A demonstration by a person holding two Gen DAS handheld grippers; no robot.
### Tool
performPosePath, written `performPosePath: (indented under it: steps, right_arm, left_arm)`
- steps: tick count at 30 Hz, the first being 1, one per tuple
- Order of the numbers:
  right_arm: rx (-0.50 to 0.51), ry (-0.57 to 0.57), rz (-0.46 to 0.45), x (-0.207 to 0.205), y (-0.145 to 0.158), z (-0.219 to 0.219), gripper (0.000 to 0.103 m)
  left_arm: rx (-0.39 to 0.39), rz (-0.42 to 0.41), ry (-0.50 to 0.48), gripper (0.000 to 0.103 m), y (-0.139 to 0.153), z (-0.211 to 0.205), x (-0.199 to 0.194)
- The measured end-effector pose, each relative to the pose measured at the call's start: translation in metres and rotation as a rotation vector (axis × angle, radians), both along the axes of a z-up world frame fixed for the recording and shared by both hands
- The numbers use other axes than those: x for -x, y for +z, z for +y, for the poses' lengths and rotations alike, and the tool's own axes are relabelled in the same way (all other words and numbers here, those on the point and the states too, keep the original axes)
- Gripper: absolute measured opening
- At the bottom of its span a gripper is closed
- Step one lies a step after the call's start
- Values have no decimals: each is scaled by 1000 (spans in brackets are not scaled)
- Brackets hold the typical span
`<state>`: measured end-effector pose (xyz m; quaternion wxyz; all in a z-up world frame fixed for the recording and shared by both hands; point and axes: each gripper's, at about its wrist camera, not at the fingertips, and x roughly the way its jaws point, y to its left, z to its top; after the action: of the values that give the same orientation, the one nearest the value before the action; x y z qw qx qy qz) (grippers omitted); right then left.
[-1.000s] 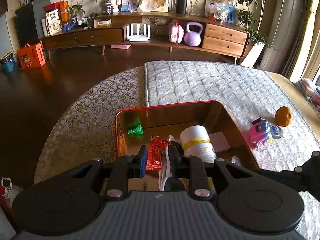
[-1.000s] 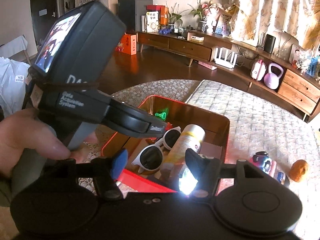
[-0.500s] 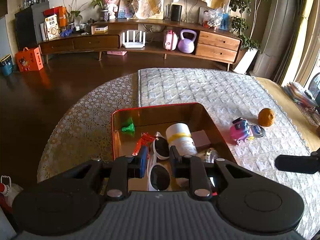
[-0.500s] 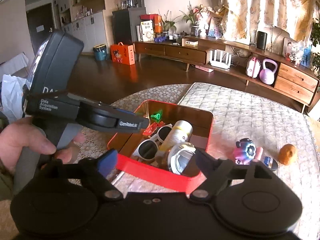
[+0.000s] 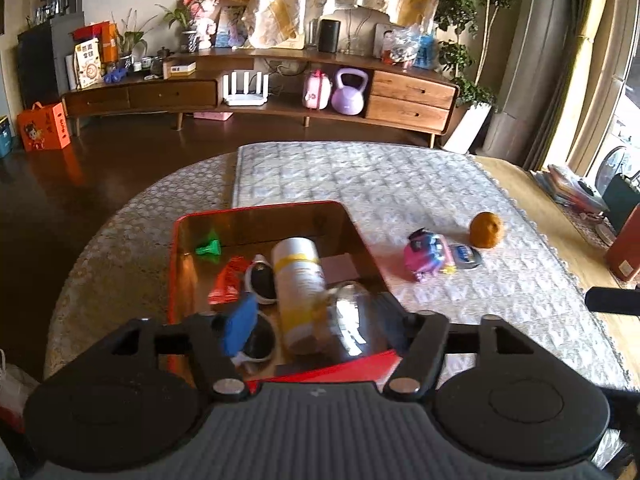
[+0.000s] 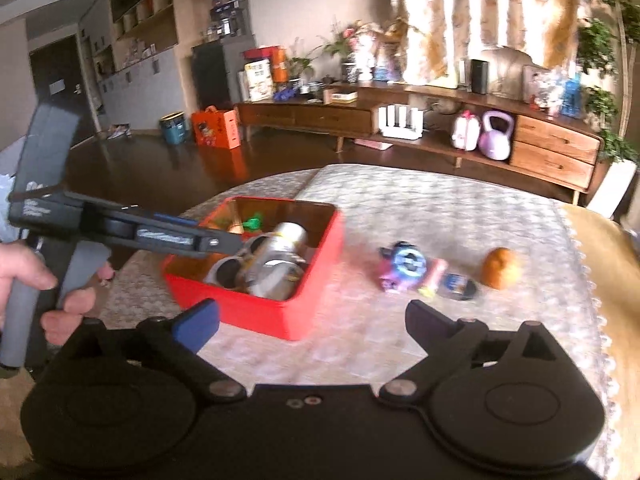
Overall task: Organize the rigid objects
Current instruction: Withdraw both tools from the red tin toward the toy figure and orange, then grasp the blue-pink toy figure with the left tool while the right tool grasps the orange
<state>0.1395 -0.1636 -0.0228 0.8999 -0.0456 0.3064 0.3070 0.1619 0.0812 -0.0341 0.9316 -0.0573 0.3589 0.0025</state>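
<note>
A red box [image 5: 180,264] [image 6: 288,312] stands on the round table. It holds a white can [image 5: 298,280], white sunglasses [image 5: 260,280], a red packet [image 5: 228,280], a green piece [image 5: 209,248] and a glass jar [image 5: 356,320]. My left gripper [image 5: 316,328] is open and empty above the box's near edge. My right gripper [image 6: 312,320] is open and empty, back from the box. On the cloth to the right lie a pink-blue toy [image 5: 426,254] [image 6: 404,266], a small blue tin [image 5: 464,256] [image 6: 458,284] and an orange [image 5: 485,230] [image 6: 500,268].
The table carries a quilted cloth [image 5: 360,176]; its wooden edge [image 5: 560,216] shows at the right. A red-brown box [image 5: 626,244] stands at the far right. A long wooden sideboard [image 5: 280,92] runs along the far wall.
My left gripper has opened wide and pulled back from the box. My right gripper has drawn back and turned right, leaving the jar in the box.
</note>
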Motion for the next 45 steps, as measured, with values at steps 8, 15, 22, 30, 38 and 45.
performPosePath:
  steps: [8, 15, 22, 30, 38, 45]
  right_arm:
    - [-26, -118, -2, -22, -5, -57, 103]
    - [-46, -203, 21, -53, -15, -97, 103]
    - [-75, -256, 66, -97, -29, -116, 103]
    - [-76, -276, 126, -140, -53, -117, 103]
    - [-70, -278, 163, -178, -75, -99, 102]
    - [-72, -289, 182, -201, -86, -82, 98]
  left_arm:
    - [28, -17, -39, 82, -4, -43, -10]
    - [6, -3, -66, 83, -14, -85, -35]
    - [-27, 13, -79, 83, -26, -114, -70]
    - [-47, 49, -77, 83, -45, -124, -110]
    - [-66, 86, -64, 83, -67, -126, -144]
    - [-73, 94, -51, 83, -80, -123, -160]
